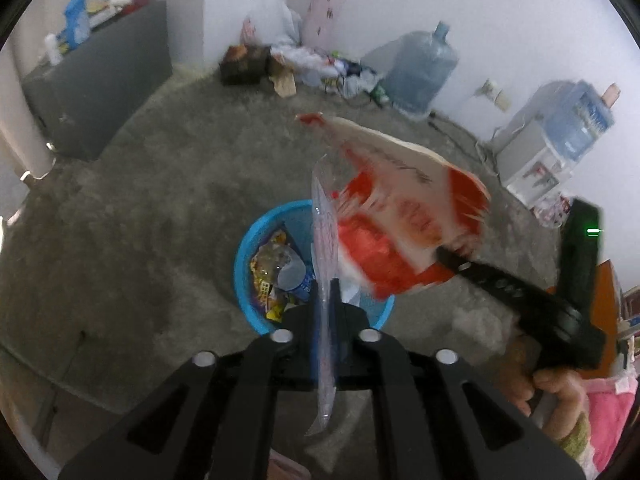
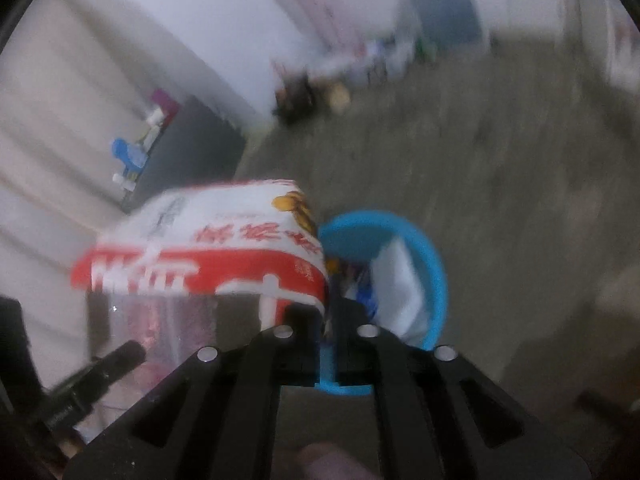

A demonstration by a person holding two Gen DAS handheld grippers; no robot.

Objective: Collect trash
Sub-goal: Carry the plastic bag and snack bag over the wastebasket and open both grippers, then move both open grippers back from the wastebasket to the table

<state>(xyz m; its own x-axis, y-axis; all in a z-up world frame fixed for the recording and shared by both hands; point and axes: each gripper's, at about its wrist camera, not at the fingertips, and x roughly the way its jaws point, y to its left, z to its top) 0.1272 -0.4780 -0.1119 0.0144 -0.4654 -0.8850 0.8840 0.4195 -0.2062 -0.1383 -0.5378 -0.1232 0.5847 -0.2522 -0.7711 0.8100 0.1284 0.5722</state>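
Note:
A blue basket (image 1: 246, 248) stands on the grey floor with snack wrappers and a plastic bottle (image 1: 294, 276) inside. My left gripper (image 1: 328, 300) hangs over it, jaws a little apart, and a clear plastic wrapper (image 1: 322, 216) stands loosely in the gap. To the right, my right gripper (image 1: 444, 254) has a red and white snack bag (image 1: 404, 208) at its tip. In the right wrist view the right gripper (image 2: 328, 312) is slightly open above the basket (image 2: 438, 272), with a corner of the bag (image 2: 200, 240) in the slit. The left gripper's finger (image 2: 120, 356) shows at lower left.
A dark grey cabinet (image 1: 104, 84) stands at the left wall. Bags, boxes and loose clutter (image 1: 288, 60) lie along the far wall beside a large water jug (image 1: 424, 68). A water dispenser (image 1: 560, 140) stands at right. A person's hand (image 1: 556, 396) holds the right gripper.

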